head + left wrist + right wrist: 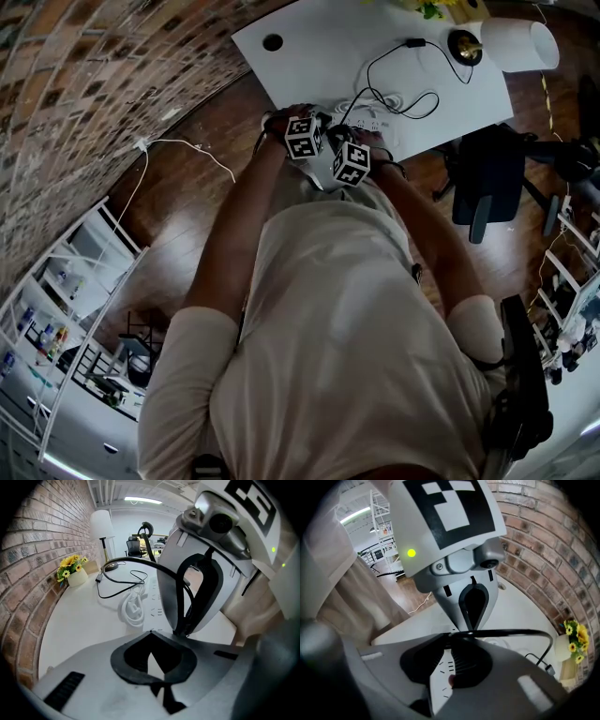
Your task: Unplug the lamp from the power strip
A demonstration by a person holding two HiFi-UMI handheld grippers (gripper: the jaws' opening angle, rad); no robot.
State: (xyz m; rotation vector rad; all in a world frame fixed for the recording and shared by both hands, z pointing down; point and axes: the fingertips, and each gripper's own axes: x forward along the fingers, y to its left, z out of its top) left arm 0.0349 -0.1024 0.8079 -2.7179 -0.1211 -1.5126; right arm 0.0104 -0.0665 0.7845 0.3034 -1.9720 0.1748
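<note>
Pinching the black plug (185, 624), the right tongs (450, 635) point steeply down at the strip (155, 607), with their jaws closed partway around that plug. I think they grab the plug itself and not the thin cord (511, 632), so the pull won't hurt the wire. The left tongs (151, 633) sit just beside them, jaws shut tight with nothing inside. Their tip is down by the near end of the strip. My guess is they are there to hold the strip down, so it does not lift up with the plug. I can't tell if the plug is out of its holes yet. From the tongs the cord loops away over the white table (79, 620), past a coil of white cable (132, 610). It ends at the lamp (101, 524), which stands at the far end by the brick wall (42, 550), well apart from the strip.
</note>
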